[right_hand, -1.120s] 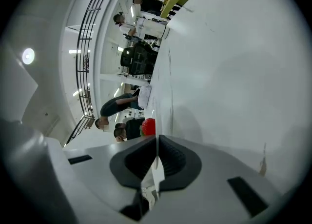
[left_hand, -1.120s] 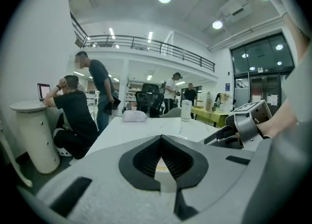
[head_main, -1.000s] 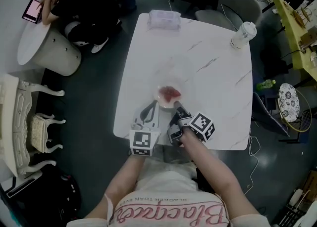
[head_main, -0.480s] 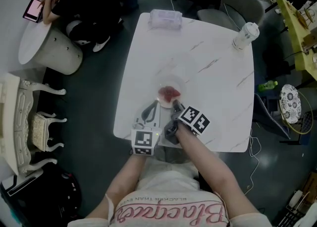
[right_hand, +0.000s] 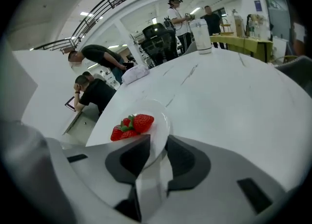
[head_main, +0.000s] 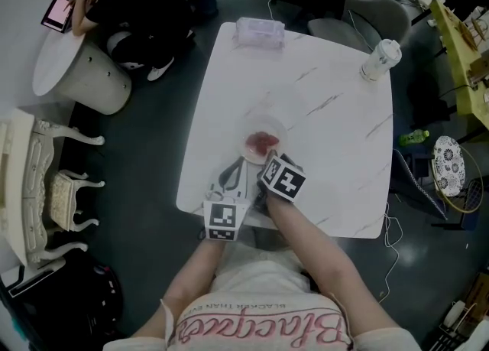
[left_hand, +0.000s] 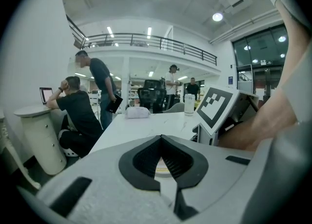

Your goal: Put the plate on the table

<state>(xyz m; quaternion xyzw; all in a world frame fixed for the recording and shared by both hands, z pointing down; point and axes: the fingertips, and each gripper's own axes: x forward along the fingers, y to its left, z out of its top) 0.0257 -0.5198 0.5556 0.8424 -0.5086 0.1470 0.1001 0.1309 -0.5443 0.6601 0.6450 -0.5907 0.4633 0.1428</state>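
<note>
A white plate with red strawberries lies flat on the white marble table, near its front edge. My right gripper reaches it from the near side. In the right gripper view the plate has its near rim between my right gripper's pads. The jaws are opening and a gap shows at the right pad. The strawberries sit just beyond the left pad. My left gripper rests on the table left of the plate. Its tips meet with nothing between them.
A clear pouch lies at the table's far edge and a lidded cup stands at its far right corner. A seated person leans on a round side table at far left. A white chair stands left.
My right gripper has swung left, closer behind the plate. The plate stays on the table at the same spot. My left gripper has hardly moved.
</note>
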